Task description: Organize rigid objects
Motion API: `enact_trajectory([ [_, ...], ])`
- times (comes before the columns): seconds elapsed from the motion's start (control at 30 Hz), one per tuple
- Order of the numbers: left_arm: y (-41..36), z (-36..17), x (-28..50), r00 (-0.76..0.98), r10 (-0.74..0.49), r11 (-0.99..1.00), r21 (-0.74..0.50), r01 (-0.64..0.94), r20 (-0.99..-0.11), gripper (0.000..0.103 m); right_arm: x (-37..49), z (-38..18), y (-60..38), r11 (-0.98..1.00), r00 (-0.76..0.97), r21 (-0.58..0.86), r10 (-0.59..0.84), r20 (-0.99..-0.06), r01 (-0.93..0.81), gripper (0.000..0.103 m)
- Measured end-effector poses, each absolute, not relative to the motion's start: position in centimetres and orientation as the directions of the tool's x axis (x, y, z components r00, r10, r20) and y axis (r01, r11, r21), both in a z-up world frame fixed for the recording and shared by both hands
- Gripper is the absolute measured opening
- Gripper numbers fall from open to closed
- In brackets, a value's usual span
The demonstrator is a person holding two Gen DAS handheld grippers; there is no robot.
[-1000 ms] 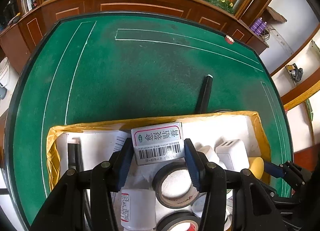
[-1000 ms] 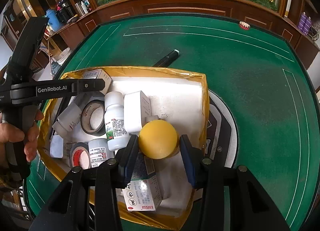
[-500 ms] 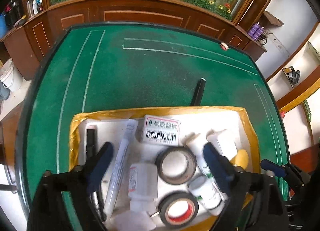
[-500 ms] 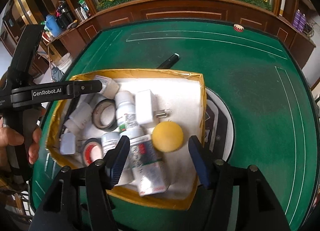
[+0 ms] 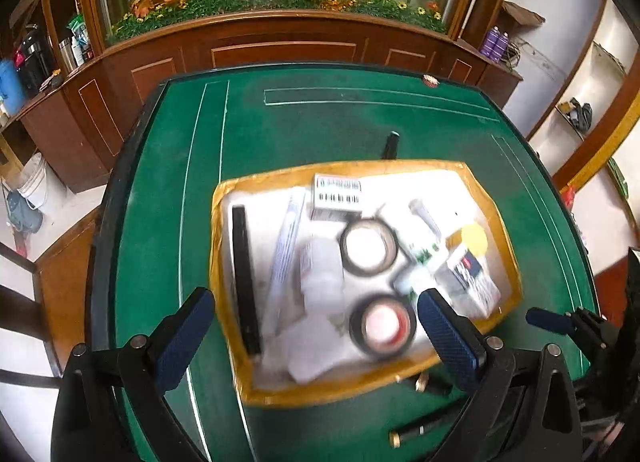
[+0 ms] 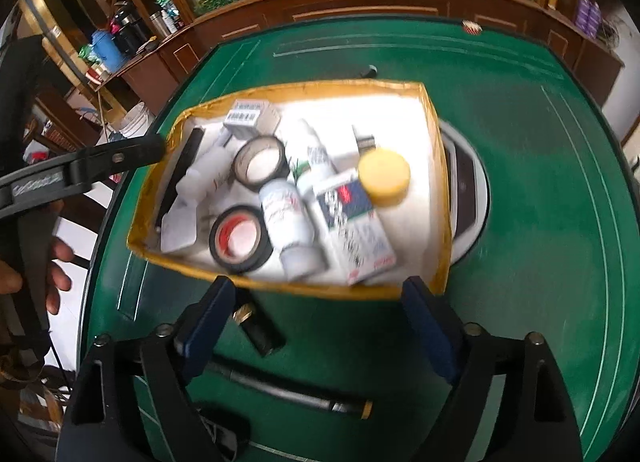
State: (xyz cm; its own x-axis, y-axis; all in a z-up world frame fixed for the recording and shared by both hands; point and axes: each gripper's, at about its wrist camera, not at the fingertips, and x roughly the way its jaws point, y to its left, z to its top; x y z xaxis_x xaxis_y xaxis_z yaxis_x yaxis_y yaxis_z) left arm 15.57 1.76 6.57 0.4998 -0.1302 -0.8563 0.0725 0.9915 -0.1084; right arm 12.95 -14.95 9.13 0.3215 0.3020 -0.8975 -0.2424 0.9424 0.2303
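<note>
Left gripper (image 5: pixel 310 324) is hanging above the near end of the box (image 5: pixel 506 238), jaws spread wide and just been opening; nothing is being pinched, the pads are flanking blurred box contents from above. Right gripper (image 6: pixel 320 326) is likewise standing wide, jaws just been opening, pads empty, poised over the box's near rim (image 6: pixel 304 288) and the green felt of the table (image 6: pixel 540 190).

The yellow-walled, white-floored box is sitting near the middle of the table. Inside:
- barcode carton (image 6: pixel 250 115) lying at the far left corner
- grey tape roll (image 6: pixel 260 164) lying flat near the centre, just beside the carton
- red-cored tape roll (image 6: pixel 238 238) sitting by the near left wall
- white bottle (image 6: pixel 288 222) lying on its side just right of the red roll
- printed packet (image 6: pixel 354 224) lying against the bottle's right side, reaching toward the near rim
- yellow ball (image 6: pixel 384 176) resting right of centre, touching the packet's far end
- second bottle with a green label (image 6: pixel 314 160) lying between the grey roll and the ball
- long black bar (image 5: pixel 244 282) lying along the left wall

Outside the box, a black pen (image 6: pixel 296 394) is lying on the felt at the near edge, under the right gripper. Another dark stick (image 5: pixel 391 144) is poking out from behind the far wall. A hand (image 6: pixel 52 282) is gripping the left tool's handle at the left edge of the right wrist view. Left wrist view is motion-blurred; labels are not legible.
</note>
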Motion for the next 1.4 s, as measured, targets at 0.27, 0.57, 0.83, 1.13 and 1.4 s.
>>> enact_trajectory([
  [0.27, 0.6, 8.8, 10.8, 0.536, -0.084, 0.992, -0.021, 0.122, -0.840, 0.102, 10.1, 9.4, -15.5, 0.951, 0.325, 0.257, 0.301, -0.897, -0.172, 0.103],
  [0.57, 1.6, 8.9, 8.6, 0.503, -0.065, 0.998, -0.044, 0.054, -0.862, 0.102, 7.9, 11.5, -16.0, 0.964, 0.364, 0.228, 0.262, -0.894, -0.135, 0.103],
  [0.83, 0.9, 9.4, 6.9, 0.524, 0.037, 0.999, 0.041, -0.003, -0.851, 0.102, 8.2, 13.1, -15.4, 0.961, 0.368, 0.199, 0.258, -0.893, -0.191, 0.103],
  [1.13, -1.9, 8.8, 6.9, 0.482, 0.126, 0.992, 0.109, -0.063, -0.867, 0.102, 11.1, 14.2, -16.6, 0.952, 0.380, 0.181, 0.267, -0.886, -0.247, 0.103],
  [1.4, -5.0, 8.7, 6.9, 0.448, 0.127, 0.992, 0.102, -0.079, -0.885, 0.102, 12.0, 13.7, -18.2, 0.936, 0.351, 0.183, 0.287, -0.891, -0.301, 0.103],
])
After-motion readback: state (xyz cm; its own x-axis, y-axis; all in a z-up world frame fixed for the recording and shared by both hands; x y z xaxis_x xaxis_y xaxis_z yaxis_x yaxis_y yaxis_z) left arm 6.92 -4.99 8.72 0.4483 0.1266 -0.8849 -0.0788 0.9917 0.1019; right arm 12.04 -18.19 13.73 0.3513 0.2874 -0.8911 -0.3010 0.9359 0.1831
